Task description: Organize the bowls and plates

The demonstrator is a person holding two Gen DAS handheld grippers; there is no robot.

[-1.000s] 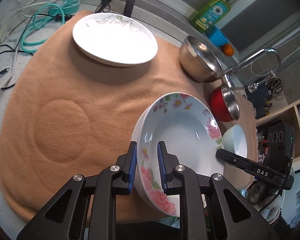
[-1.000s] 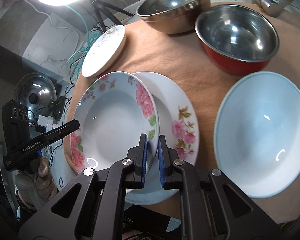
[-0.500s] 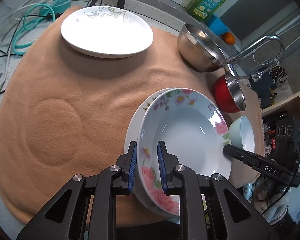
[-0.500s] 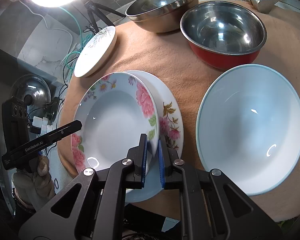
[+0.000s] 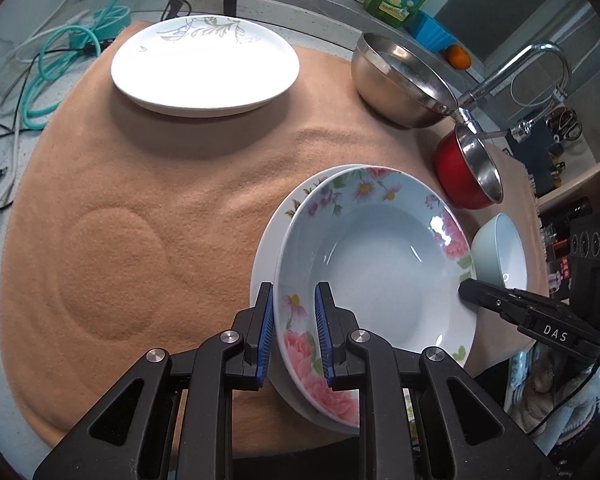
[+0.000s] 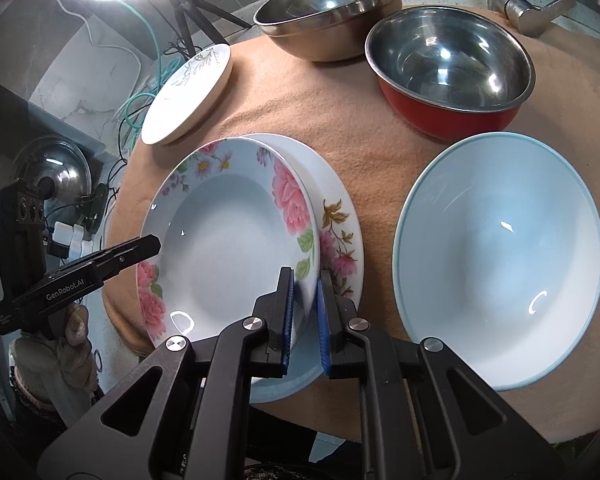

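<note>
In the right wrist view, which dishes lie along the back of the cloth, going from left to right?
White plate with grey leaf print → plain steel bowl → red bowl with steel inside.

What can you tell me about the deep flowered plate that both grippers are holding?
The deep plate looks like glossy white ceramic, with a sunken centre and pink and purple flowers round its broad rim. It sits slightly tilted over a flatter floral plate on the tan cloth. The left gripper and right gripper clamp opposite rims.
</note>
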